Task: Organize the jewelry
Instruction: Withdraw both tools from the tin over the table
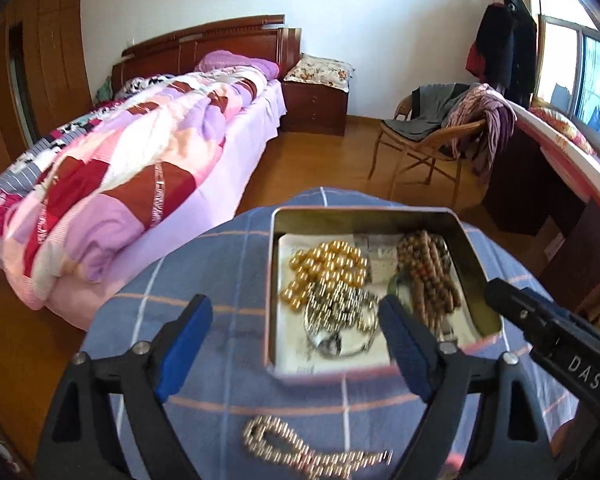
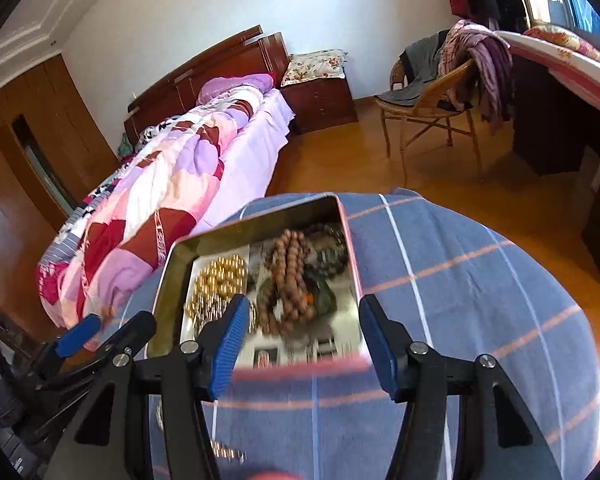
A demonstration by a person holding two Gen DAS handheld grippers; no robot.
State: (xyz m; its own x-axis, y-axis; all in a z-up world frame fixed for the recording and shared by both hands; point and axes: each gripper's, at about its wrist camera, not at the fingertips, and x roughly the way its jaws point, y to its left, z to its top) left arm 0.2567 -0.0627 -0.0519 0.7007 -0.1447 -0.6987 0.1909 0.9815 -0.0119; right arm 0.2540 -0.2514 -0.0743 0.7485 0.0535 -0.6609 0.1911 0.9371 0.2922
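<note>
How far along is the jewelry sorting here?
Mostly done: the gold bead strand, brown bead strand and silvery pieces lie in the tin. Neither left gripper nor right gripper holds anything. Left: one chain on the cloth.

I see a bed [image 1: 172,128] along the left with a patchwork quilt [image 1: 112,184] in pink, purple and red piled on it, and a purple pillow [image 1: 236,62] against the wooden headboard [image 1: 204,40]. Just beside the headboard is a nightstand [image 1: 314,108] with a floral cushion [image 1: 320,70] on top. A wicker chair [image 1: 424,140] draped with clothes [image 1: 476,120] sits near a dark desk [image 1: 540,184] under the window [image 1: 588,80]. A wardrobe [image 1: 48,64] fills the left wall. The floor [image 1: 320,160] is wood.
</note>
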